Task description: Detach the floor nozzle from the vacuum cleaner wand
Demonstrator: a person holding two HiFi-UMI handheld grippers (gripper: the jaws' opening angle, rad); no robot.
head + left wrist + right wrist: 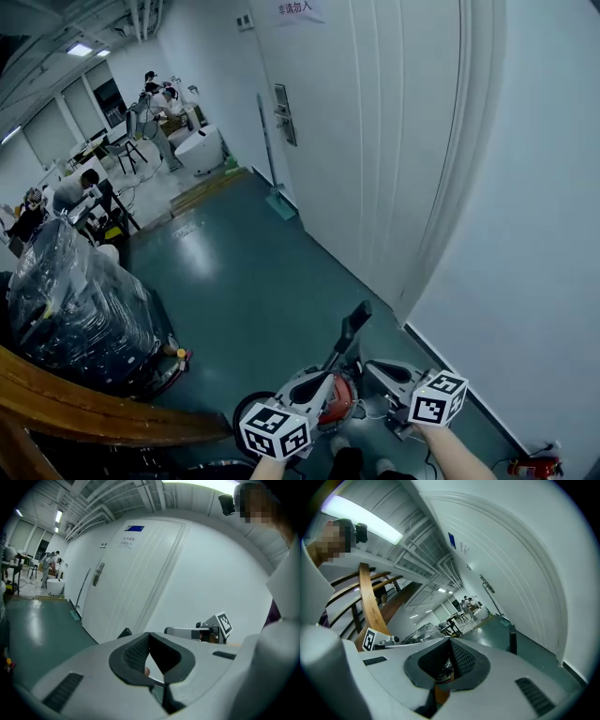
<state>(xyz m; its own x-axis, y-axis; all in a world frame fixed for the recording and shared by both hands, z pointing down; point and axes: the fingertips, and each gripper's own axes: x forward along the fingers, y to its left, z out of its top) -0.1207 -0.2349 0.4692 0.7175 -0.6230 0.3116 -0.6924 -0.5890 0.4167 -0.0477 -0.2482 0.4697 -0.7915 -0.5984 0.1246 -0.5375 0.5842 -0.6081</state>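
Note:
The vacuum cleaner (339,398), with a red and grey body and a black handle (355,325) sticking up, stands on the green floor at the bottom of the head view. I cannot make out its wand or floor nozzle. My left gripper (319,382) is just left of the body and my right gripper (373,372) just right of it, both shut with nothing between the jaws. The left gripper view shows its shut jaws (149,641), the handle tip (124,633) and the right gripper (206,631) beyond. The right gripper view shows its shut jaws (451,648) and the handle (512,639).
A white door (375,141) and a white wall (525,262) run along the right. A green dustpan with a long handle (278,202) leans by the door. A plastic-wrapped machine (75,309) and a wooden handrail (94,403) are at left. People work at desks (155,108) far back.

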